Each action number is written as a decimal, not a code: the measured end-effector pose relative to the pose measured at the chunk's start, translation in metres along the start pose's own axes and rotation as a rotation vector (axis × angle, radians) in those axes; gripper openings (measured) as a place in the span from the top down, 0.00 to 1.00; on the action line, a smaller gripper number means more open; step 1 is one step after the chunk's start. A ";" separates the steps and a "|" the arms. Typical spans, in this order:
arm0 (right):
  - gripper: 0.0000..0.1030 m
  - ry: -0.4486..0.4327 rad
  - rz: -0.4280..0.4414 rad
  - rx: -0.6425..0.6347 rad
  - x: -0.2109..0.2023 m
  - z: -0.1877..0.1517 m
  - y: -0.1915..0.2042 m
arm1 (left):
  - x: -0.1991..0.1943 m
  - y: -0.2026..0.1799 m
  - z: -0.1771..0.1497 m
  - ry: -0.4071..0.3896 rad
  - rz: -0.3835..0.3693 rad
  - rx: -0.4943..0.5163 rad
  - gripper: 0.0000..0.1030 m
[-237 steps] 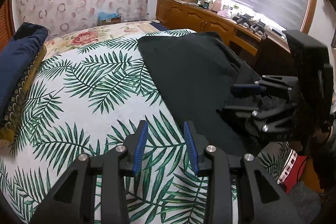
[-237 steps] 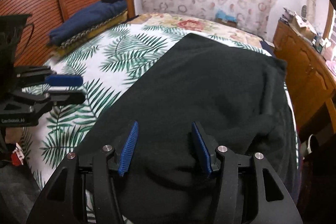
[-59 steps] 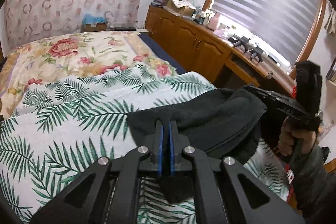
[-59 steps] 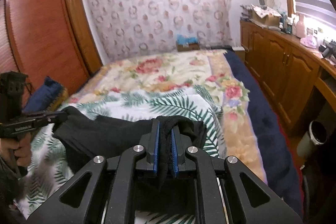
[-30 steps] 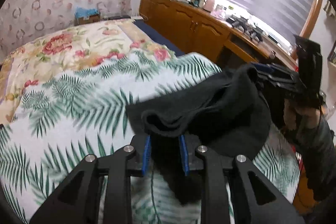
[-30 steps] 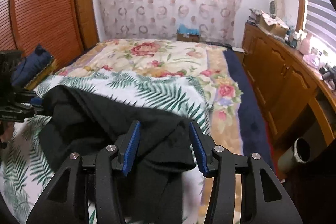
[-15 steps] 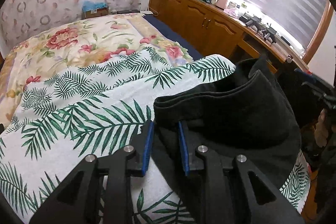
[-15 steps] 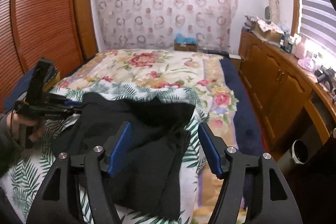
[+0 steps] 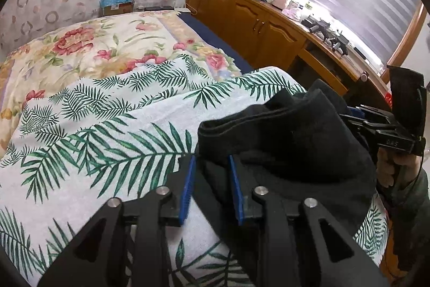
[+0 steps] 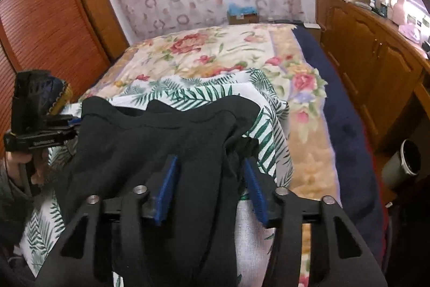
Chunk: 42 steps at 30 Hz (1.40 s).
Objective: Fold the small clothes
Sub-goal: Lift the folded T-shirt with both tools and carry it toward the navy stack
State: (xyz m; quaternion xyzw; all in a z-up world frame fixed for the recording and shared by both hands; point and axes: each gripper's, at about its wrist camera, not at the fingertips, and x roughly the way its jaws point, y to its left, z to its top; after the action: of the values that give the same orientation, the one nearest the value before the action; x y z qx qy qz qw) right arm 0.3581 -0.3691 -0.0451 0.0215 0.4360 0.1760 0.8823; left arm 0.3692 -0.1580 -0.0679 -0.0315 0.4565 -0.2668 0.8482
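A black garment (image 9: 290, 141) lies folded over itself on the palm-leaf towel (image 9: 107, 131) on the bed. My left gripper (image 9: 211, 166) is open, its jaws either side of the garment's left edge. In the right wrist view the same garment (image 10: 161, 141) lies doubled, with its folded edge toward the far side. My right gripper (image 10: 211, 171) is open wide, with the cloth lying loose between its jaws. The left gripper shows at the left of the right wrist view (image 10: 40, 136). The right one shows at the right of the left wrist view (image 9: 381, 125).
The floral bedspread (image 10: 215, 50) covers the far half of the bed. A wooden cabinet (image 9: 258, 20) with clutter runs along the right under the window. A wooden wardrobe (image 10: 53, 18) stands on the left. A folded dark blue item (image 10: 57, 92) lies at the bed's left edge. A bin (image 10: 403, 163) stands on the floor.
Both grippers were shut on the garment's corners and carried them forward, doubling it over. They have since opened and let the cloth drop onto the towel.
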 end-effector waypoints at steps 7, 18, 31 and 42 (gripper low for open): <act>0.32 -0.006 -0.063 -0.018 -0.002 -0.006 0.006 | -0.007 -0.009 -0.016 0.054 0.025 0.016 0.65; 0.27 0.063 0.060 0.034 0.016 -0.011 0.001 | 0.004 -0.013 -0.011 0.055 0.050 -0.011 0.64; 0.78 0.013 0.138 0.023 0.006 -0.017 0.011 | -0.023 -0.019 -0.013 -0.055 -0.012 -0.017 0.90; 0.82 -0.173 0.097 -0.015 -0.054 0.000 0.048 | -0.118 -0.041 -0.018 -0.248 0.021 0.034 0.90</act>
State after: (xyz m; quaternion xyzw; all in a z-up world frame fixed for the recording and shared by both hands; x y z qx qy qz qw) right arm 0.3138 -0.3417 0.0046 0.0511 0.3553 0.2194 0.9072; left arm 0.2849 -0.1330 0.0233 -0.0452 0.3441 -0.2596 0.9012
